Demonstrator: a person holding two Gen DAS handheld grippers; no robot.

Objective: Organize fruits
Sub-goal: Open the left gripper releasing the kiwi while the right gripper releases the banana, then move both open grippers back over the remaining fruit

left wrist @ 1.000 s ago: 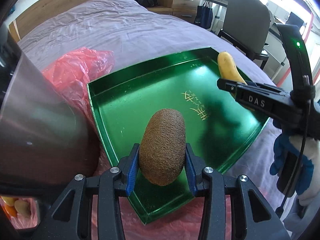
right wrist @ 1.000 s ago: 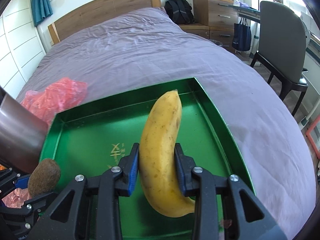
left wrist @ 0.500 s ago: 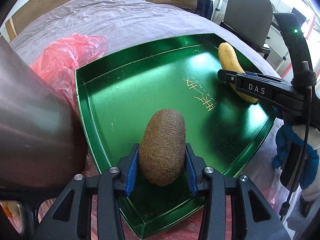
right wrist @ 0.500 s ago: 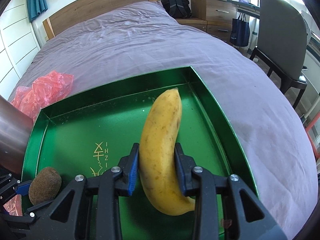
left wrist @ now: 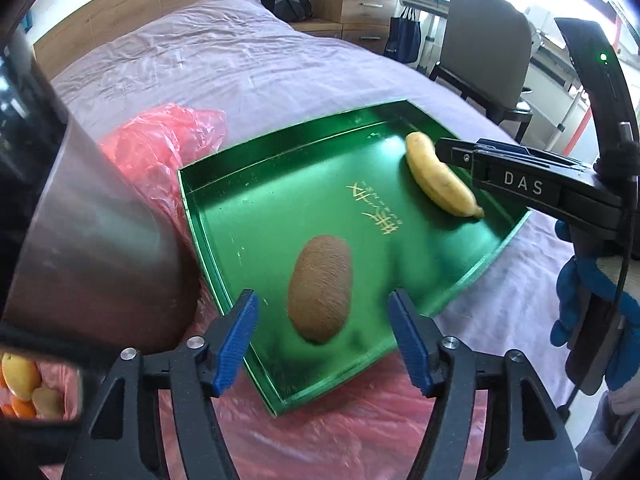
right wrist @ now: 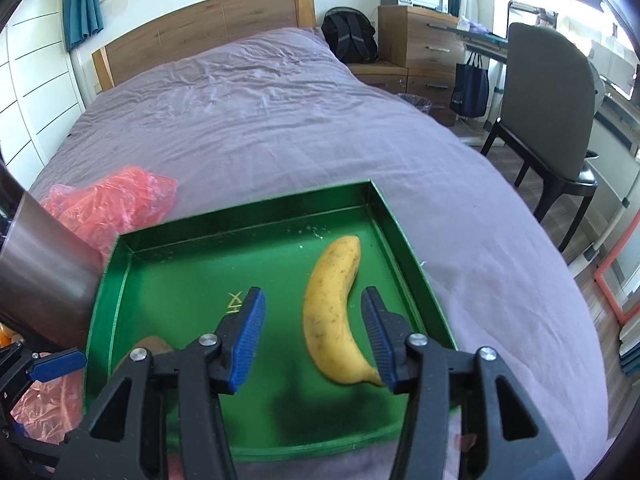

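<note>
A brown kiwi point(left wrist: 320, 288) lies in the near part of the green tray point(left wrist: 256, 208). My left gripper point(left wrist: 324, 340) is open just behind it, its blue pads apart on either side. A yellow banana point(right wrist: 334, 312) lies in the right part of the tray point(right wrist: 192, 264). My right gripper point(right wrist: 316, 340) is open, its pads on either side of the banana's near end. The banana also shows in the left wrist view point(left wrist: 440, 180), with the right gripper's arm beside it. The kiwi point(right wrist: 148, 350) is partly hidden in the right wrist view.
The tray rests on a purple bed point(right wrist: 280, 120). A red plastic bag point(left wrist: 160, 152) lies to its left and under its near corner. A large metal cylinder point(left wrist: 88, 240) stands at the left. A grey chair point(right wrist: 548, 120) and a dresser point(right wrist: 420, 44) stand right of the bed.
Both grippers have opened and pulled back. The kiwi and the banana, held half a second ago, now lie loose in the tray.
</note>
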